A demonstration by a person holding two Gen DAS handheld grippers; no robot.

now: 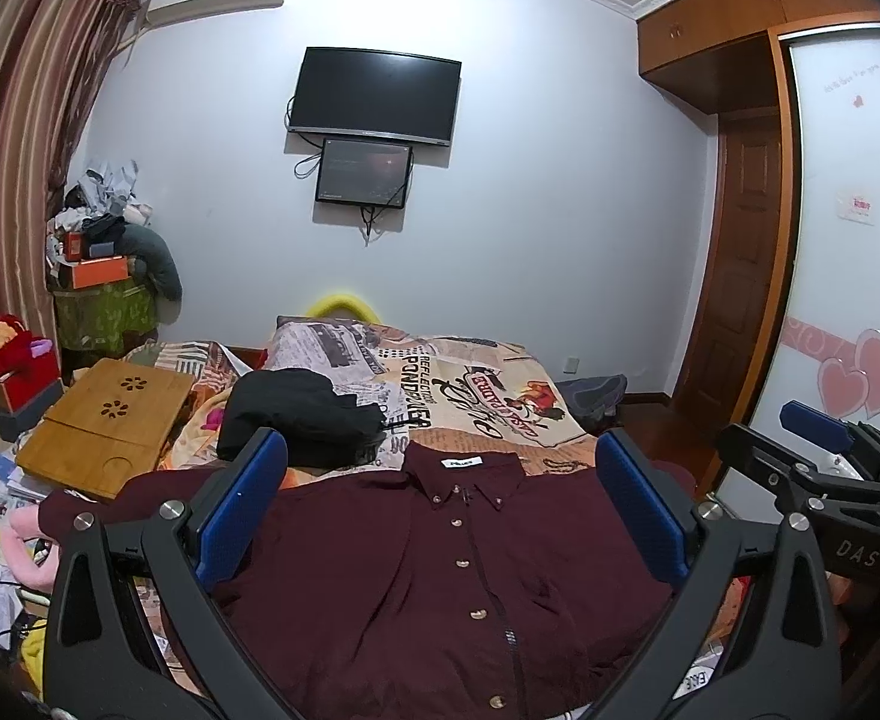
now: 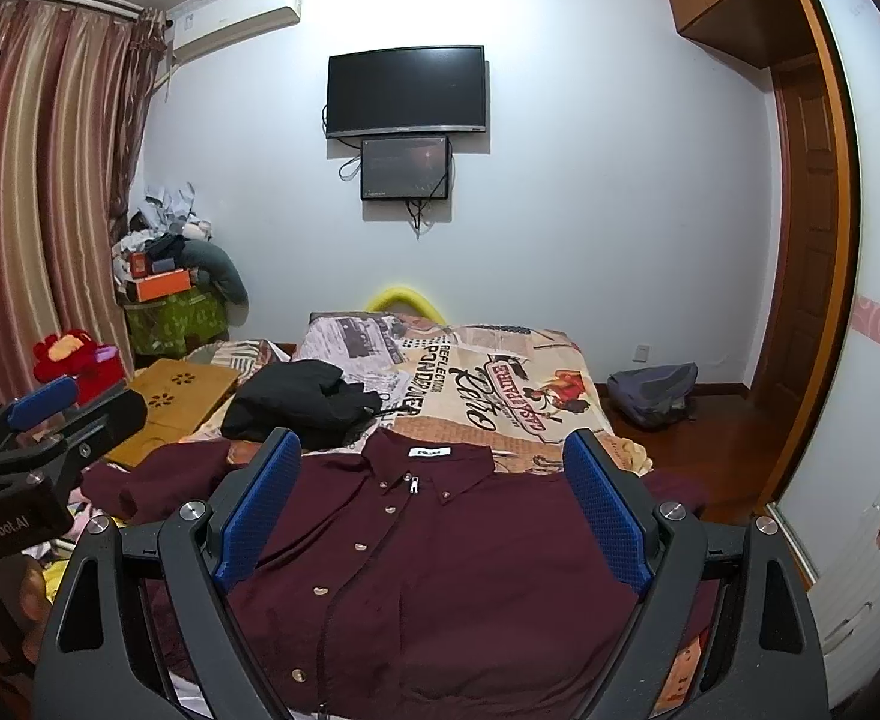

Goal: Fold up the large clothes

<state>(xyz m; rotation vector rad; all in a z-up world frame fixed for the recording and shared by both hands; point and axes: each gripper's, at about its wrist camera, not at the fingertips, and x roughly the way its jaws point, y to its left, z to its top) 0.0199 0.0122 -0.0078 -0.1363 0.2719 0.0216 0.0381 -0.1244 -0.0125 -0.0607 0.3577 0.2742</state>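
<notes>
A maroon shirt (image 1: 440,570) lay buttoned on the bed (image 1: 500,396); left tongs (image 1: 440,516) and right tongs (image 2: 434,510) hovered wide open, empty.

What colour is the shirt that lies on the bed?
Dark maroon shirt with small pale buttons, best seen from the right wrist view.

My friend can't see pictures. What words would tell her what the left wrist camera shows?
A dark red button-up shirt lies spread flat, front up, on a bed with a patterned cover. The open left gripper hangs above it, blue fingers wide apart. A folded black garment sits behind the collar, and a television hangs on the far wall.
</notes>
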